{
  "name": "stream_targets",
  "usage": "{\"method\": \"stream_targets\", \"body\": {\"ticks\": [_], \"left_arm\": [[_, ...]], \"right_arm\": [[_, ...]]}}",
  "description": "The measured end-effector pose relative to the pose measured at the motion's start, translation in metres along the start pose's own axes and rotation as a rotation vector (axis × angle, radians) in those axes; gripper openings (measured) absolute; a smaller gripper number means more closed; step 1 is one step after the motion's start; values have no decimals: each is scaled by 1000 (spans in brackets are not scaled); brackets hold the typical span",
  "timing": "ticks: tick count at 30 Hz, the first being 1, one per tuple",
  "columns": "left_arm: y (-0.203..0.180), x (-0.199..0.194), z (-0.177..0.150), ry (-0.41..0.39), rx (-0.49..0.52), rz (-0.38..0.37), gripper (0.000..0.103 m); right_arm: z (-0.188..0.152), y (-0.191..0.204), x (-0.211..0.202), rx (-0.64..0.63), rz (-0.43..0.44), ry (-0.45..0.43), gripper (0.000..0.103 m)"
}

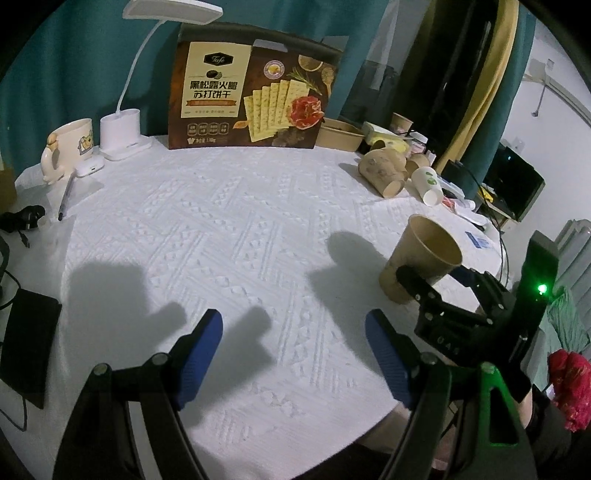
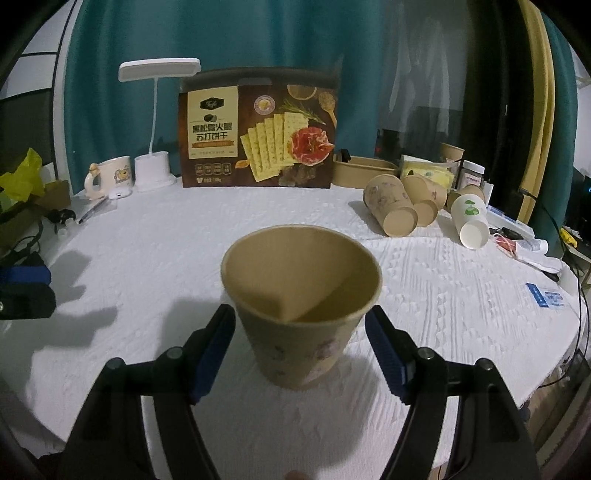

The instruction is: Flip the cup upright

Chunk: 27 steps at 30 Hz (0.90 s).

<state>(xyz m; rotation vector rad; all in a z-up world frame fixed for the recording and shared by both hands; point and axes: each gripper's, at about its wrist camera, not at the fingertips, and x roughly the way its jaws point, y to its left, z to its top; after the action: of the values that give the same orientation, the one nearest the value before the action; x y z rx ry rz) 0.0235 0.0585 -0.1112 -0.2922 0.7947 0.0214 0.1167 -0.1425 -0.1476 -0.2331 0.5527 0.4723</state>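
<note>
The cup (image 2: pixel 301 310) stands upright at the worktop's (image 2: pixel 424 295) six o'clock; the right tool (image 2: pixel 300 349), apart, straddles it untouching, evidently releasing. The left tool (image 1: pixel 293 356) idles apart, empty.

Looked forward and downward from each wrist over the white table (image 1: pixel 258 221), close above it, sharing the cracker box (image 2: pixel 258 129) and upright cup (image 2: pixel 301 295).

Cracker box (image 2: pixel 258 129) upright at table's far edge, against teal curtain (image 2: pixel 258 33). White desk lamp (image 2: pixel 157 122) and cream mug (image 2: pixel 112 177) to its left; pen (image 1: pixel 66 197) near mug. White textured tablecloth (image 1: pixel 221 221). Black flat device (image 1: pixel 27 343) at left edge.
</note>
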Motion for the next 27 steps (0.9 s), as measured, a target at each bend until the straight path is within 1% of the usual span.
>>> {"method": "stream_targets", "body": {"ticks": [8, 12, 16, 20, 27], "left_arm": [[-8, 1, -7, 9, 33, 20, 80], [-13, -1, -7, -5, 52, 31, 80], [-19, -8, -5, -52, 70, 43, 80], [-27, -12, 0, -81, 103, 42, 80], [-54, -26, 8, -155, 216, 49, 80]], "right_arm": [[-14, -5, -30, 39, 34, 43, 72], [-20, -11, -47, 61, 21, 54, 72], [-23, -22, -65, 106, 0, 61, 72], [-24, -33, -81, 146, -29, 67, 72], [-14, -48, -103, 184, -60, 52, 72]]}}
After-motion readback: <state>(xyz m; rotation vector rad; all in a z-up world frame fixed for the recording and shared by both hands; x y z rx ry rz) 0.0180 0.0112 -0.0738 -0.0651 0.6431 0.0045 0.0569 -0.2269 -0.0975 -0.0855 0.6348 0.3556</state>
